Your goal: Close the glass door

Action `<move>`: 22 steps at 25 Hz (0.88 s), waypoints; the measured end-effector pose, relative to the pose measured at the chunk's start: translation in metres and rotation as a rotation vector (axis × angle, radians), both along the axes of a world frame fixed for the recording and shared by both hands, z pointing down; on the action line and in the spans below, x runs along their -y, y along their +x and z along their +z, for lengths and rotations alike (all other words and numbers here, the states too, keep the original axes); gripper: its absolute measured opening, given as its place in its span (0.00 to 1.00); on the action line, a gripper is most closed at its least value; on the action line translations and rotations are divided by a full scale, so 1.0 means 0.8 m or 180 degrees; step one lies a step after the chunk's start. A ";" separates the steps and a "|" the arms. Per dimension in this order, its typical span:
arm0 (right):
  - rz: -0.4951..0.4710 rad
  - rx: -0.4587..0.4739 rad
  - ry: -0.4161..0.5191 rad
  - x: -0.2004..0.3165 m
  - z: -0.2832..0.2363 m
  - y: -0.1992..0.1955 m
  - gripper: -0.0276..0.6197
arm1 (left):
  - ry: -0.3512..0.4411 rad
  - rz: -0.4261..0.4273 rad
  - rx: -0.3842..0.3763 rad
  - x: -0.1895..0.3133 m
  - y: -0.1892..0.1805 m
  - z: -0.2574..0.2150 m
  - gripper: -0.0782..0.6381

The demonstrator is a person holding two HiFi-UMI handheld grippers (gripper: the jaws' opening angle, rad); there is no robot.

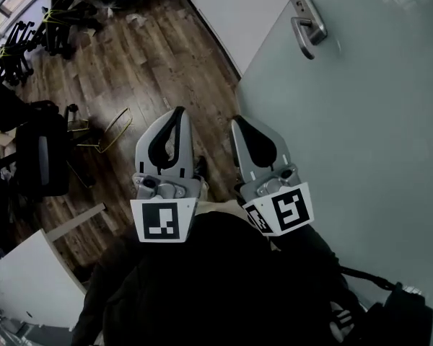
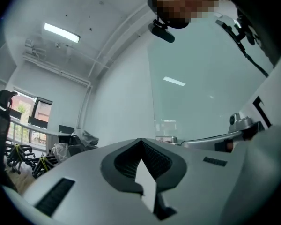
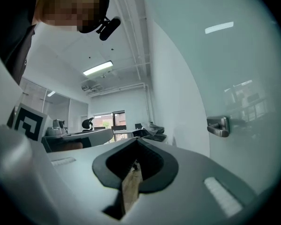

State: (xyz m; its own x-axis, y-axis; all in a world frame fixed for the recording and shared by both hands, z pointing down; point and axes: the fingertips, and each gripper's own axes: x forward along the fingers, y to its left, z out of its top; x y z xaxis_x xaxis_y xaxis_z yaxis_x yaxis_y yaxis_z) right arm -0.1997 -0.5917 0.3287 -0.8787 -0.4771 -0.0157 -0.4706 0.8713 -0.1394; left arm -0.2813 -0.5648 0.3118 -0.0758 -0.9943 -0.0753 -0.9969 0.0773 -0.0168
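The frosted glass door (image 1: 361, 121) fills the right side of the head view, and its metal lever handle (image 1: 308, 24) sits near the top. Both grippers are held close to the person's body, pointing away from it. My left gripper (image 1: 177, 114) is shut and empty over the wooden floor. Beside it, my right gripper (image 1: 239, 122) is also shut and empty, just short of the door's edge and well below the handle. In the right gripper view the handle (image 3: 218, 125) is ahead to the right of the closed jaws (image 3: 136, 143). The left gripper view shows closed jaws (image 2: 140, 142) and the glass door (image 2: 201, 78).
A white wall panel (image 1: 238, 13) stands behind the door's edge. Black office chairs (image 1: 22, 42) crowd the far left, with another chair (image 1: 40, 153) nearer. A gold wire frame (image 1: 105, 132) lies on the wooden floor (image 1: 159, 63). A white board (image 1: 29, 280) is at bottom left.
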 end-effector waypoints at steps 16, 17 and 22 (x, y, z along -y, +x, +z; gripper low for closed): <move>0.0803 0.0033 0.0281 0.251 -0.041 0.020 0.04 | -0.0120 0.0852 -0.0023 0.281 0.019 0.013 0.10; 0.0823 0.0037 0.0320 0.272 -0.043 0.024 0.04 | -0.0124 0.0899 0.0019 0.306 0.026 0.015 0.10; 0.0896 -0.0232 0.0556 0.341 -0.055 0.029 0.05 | -0.0027 0.1079 0.0150 0.397 0.042 0.001 0.10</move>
State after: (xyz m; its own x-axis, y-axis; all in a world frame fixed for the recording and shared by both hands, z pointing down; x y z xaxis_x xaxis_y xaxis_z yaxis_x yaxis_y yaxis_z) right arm -0.1763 -0.8645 0.2846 -0.7146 -0.6969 -0.0605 -0.6994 0.7134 0.0435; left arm -0.2474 -0.8826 0.3126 0.2626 -0.9629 -0.0625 -0.9639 -0.2588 -0.0628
